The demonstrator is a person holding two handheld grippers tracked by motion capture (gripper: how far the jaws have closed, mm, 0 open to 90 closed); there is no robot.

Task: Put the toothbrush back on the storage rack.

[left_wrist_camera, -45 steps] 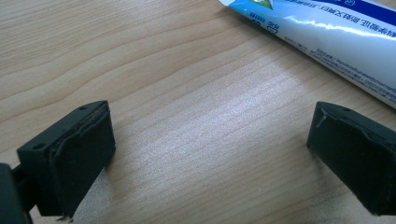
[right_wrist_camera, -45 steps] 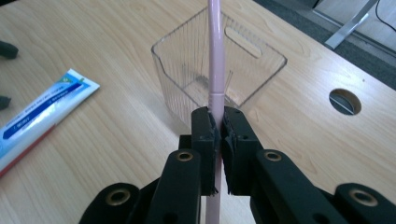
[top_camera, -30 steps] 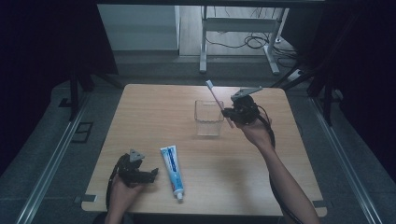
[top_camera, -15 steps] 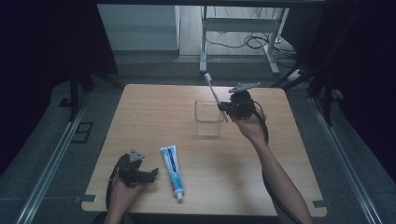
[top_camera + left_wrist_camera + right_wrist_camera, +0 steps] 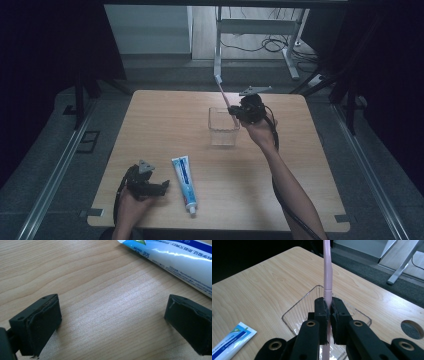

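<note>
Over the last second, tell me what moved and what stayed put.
The right gripper, still shut on the pink toothbrush, carried it leftward until it came over the right rim of the clear square container, and the brush now stands steeper. Nothing was grabbed or released. The left gripper stayed open and resting near the toothpaste tube, which did not shift.

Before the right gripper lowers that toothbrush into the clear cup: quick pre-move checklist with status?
1. Grip: right gripper jaws closed on the pink toothbrush handle: ok.
2. Alignment: the right gripper view shows the toothbrush over the clear cup opening: ok.
3. Cup upright on the table: ok.
4. Cup empty: cannot tell, its bottom is partly hidden.
5. Left gripper open, resting well away beside the toothpaste tube: ok.
6. Brush head orientation: cannot tell.
</note>
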